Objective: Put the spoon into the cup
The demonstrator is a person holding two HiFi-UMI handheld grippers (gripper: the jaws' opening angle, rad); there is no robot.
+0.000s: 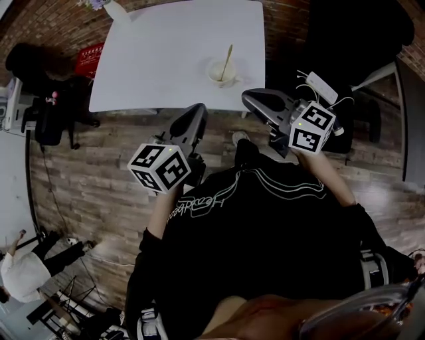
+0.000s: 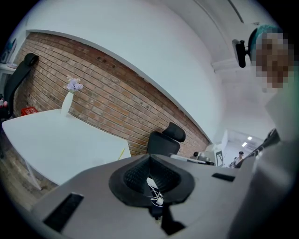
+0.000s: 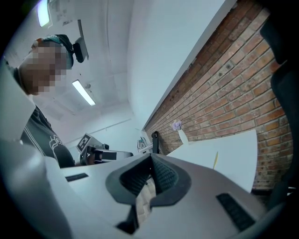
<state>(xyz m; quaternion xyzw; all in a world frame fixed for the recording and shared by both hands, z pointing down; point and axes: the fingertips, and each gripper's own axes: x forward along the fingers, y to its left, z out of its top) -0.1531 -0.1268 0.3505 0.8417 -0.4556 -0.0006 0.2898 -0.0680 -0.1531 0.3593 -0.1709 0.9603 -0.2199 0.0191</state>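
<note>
Spoon leaning in cup, well apart from left gripper, right gripper; both closed, empty.

White rectangular table on wood-plank floor, brick wall behind its far edge. Top mostly bare. Pale cup upright on top, at 4 o'clock from table centre, near right edge, short of near edge. Slim white vase upright at far-left corner, 10 o'clock from centre, well apart from cup; lilac flowers in it, seen in left gripper view.
</note>
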